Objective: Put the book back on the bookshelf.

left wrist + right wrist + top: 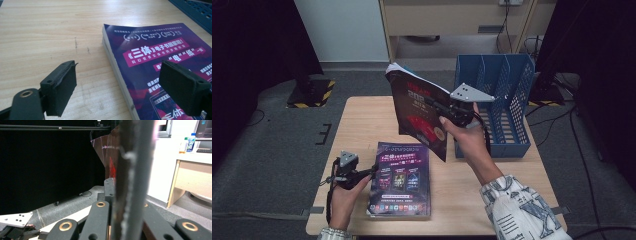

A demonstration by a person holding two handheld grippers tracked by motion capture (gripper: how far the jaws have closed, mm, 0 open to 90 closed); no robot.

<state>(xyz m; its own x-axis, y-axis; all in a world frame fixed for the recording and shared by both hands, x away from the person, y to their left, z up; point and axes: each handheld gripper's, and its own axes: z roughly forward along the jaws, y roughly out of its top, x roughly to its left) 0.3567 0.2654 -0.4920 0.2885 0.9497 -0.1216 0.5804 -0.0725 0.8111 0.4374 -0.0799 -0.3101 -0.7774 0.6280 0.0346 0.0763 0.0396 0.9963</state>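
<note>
My right gripper (446,114) is shut on the edge of a dark magazine (417,107) with red print, holding it upright above the table. In the right gripper view that magazine (130,170) runs edge-on up between the closed jaws of the right gripper (125,220). A purple magazine (399,180) lies flat on the wooden table (362,120) near the front. My left gripper (366,172) rests low at its left edge. In the left gripper view my left gripper (122,87) is open, one jaw over bare wood and the other over the purple magazine (155,50), pressing nothing.
A blue file rack (499,100) with upright dividers stands at the table's back right, just behind the right hand. Wooden cabinets (452,20) line the far wall. Black curtains hang on both sides. The left gripper's grey plate (15,218) lies low in the right gripper view.
</note>
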